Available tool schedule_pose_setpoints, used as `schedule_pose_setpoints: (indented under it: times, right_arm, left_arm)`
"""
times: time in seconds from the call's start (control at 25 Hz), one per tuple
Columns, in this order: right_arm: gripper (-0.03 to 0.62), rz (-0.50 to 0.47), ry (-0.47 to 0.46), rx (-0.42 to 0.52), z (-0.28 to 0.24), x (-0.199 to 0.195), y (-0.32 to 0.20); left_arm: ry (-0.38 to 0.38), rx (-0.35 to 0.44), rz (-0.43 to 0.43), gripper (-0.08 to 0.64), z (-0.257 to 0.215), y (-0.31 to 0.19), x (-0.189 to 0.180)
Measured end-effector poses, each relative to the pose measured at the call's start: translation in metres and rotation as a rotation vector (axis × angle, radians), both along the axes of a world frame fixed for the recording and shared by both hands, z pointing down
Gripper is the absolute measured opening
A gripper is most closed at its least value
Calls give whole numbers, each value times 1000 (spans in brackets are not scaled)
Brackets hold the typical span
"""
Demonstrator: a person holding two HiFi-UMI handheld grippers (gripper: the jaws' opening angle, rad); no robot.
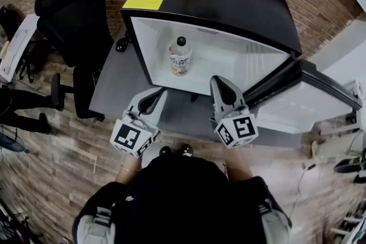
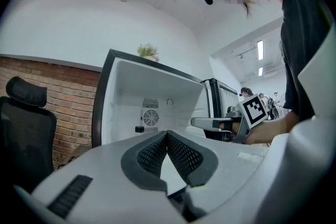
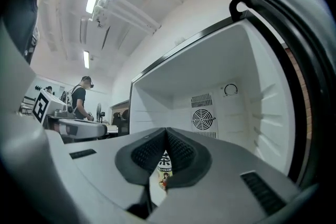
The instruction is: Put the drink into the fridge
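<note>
Head view: left gripper [image 1: 152,94], right gripper [image 1: 221,83] level, jaws together, facing fridge [image 1: 246,6]

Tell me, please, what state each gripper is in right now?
Left gripper: closed, empty.
Right gripper: closed, empty; the drink bottle stands inside the fridge.

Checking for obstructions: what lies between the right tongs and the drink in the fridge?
Nothing. The head view shows only bare white fridge floor between the right tongs and the drink bottle.
</note>
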State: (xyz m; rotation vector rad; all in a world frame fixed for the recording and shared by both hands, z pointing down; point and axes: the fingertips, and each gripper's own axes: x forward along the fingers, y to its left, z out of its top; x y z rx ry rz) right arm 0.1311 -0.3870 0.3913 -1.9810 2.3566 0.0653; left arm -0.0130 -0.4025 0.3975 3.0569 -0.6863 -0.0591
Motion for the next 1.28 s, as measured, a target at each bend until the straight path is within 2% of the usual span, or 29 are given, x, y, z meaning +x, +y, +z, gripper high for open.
schedule_pose_setpoints:
  times: [0.32,0.4,0.64,0.96,1.28]
  right_arm:
    - [-2,-10,-30,-33,16,-13,14]
    - [-2,-15,-28,-36,18,-15,15]
    - [-2,-26,-14,-31,16,-17,15]
    - [-2,-31,10,-25,14,-21,13]
    - [-2,-25,12,-26,15,-21,14]
  left_arm:
    - [-25,-26,-1,-3,7,0,1]
    - [-35,-36,-7,-3,10,0,0]
    - [-13,1,-8,-2,3,0,0]
    - [-47,-37,-30,-3,9,-1,-6]
    - [-41,-33,-38,-3,8,-2,-9]
